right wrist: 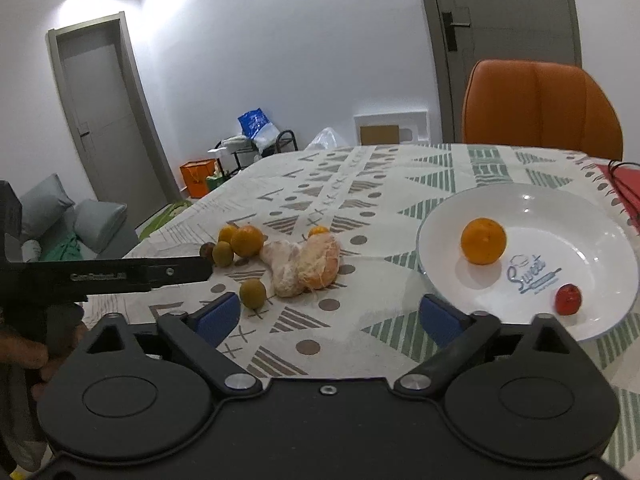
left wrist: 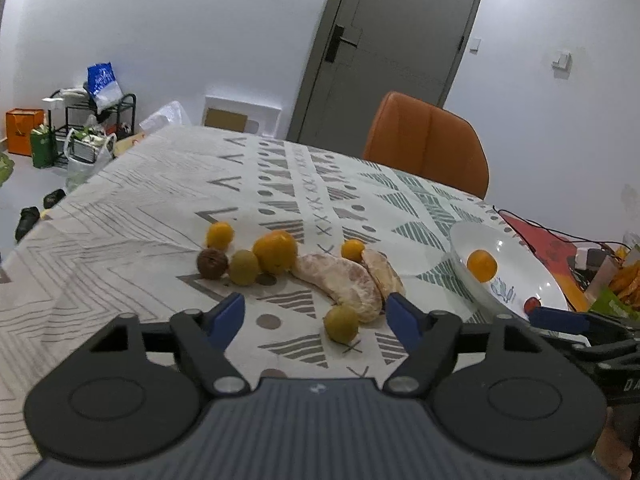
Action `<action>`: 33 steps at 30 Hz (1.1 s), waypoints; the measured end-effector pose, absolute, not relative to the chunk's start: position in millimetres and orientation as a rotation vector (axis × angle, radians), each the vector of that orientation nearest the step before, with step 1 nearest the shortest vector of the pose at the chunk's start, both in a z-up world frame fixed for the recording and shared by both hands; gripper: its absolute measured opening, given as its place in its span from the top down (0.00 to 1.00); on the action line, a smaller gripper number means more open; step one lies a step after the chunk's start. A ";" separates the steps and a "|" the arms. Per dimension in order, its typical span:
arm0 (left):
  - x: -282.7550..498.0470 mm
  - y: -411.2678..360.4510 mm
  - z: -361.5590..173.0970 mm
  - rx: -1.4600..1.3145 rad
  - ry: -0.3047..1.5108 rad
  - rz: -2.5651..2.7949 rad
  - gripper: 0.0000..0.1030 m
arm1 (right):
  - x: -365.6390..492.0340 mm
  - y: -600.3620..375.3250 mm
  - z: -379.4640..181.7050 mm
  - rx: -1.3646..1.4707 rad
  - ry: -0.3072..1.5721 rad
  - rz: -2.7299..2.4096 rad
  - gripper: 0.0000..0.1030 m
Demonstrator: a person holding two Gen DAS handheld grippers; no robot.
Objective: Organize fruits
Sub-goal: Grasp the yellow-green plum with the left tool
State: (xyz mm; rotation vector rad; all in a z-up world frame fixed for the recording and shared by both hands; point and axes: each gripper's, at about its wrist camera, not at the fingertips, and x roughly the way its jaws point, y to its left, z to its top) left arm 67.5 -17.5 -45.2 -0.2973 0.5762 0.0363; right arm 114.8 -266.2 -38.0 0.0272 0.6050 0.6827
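Patterned counter (right wrist: 400, 184): one orange (right wrist: 483, 246) and a red fruit (right wrist: 568, 299) sit in the plate (right wrist: 440, 220) at 3 o'clock, while seven or so pieces (right wrist: 296, 266) wait at 10 o'clock; left gripper (left wrist: 315, 316) and right gripper (right wrist: 329, 316) fingers spread, empty.

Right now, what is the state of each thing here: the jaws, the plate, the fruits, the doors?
Left gripper: jaws open, empty.
Right gripper: jaws open, empty.
White plate: holds an orange and a small red fruit.
Pomelo segments: peeled, on the tablecloth.
Green fruit: loose, nearest the jaws.
Left door: shut.
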 end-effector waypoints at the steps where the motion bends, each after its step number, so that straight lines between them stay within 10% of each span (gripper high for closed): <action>1: 69.7 -18.1 -46.4 -0.297 0.581 0.032 0.32 | 116.4 -265.9 -39.9 0.029 0.613 0.686 0.13; 14: 100.3 -28.6 -70.9 -0.303 0.639 -0.012 0.46 | 133.2 -258.9 -55.0 0.022 0.644 0.683 0.23; 18: 108.9 -30.5 -77.5 -0.305 0.661 -0.028 0.77 | 138.7 -254.0 -57.0 0.010 0.647 0.678 0.25; 33: 107.4 0.5 -68.6 -0.332 0.617 0.020 0.77 | 163.2 -218.6 -61.7 0.001 0.689 0.700 0.44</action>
